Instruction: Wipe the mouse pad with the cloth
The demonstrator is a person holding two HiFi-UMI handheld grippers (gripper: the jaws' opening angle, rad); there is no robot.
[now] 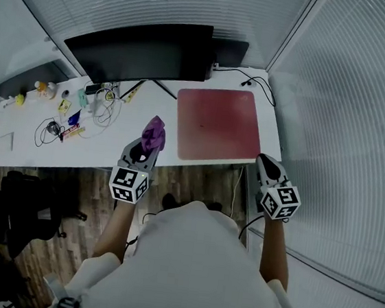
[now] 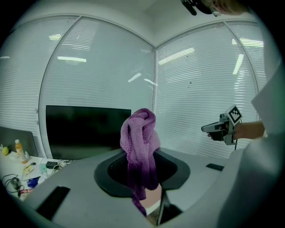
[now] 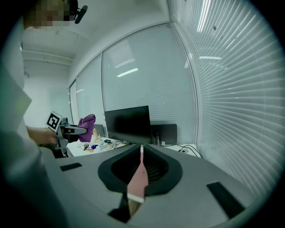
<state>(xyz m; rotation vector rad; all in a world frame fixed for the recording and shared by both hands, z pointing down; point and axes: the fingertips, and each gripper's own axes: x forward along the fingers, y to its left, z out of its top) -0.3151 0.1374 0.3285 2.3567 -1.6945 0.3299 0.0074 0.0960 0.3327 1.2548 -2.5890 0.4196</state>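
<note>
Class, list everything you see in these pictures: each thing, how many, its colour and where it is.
desk: 1, white, under everything
mouse pad: 1, red, desk's right part
monitor: 1, black, back of desk
cloth: 1, purple, in left claw, beside pad
clutter: several small items and cables, mixed colours, desk's left
left claw: 1, grey, shut on cloth
right claw: 1, grey, shut, empty, near pad's front right corner

Pad (image 1: 218,124) open to reach from desk (image 1: 34,152) front edge; monitor (image 1: 145,58) blocks behind; clutter (image 1: 73,112) crowds left; cable (image 1: 258,88) at back-right corner.
</note>
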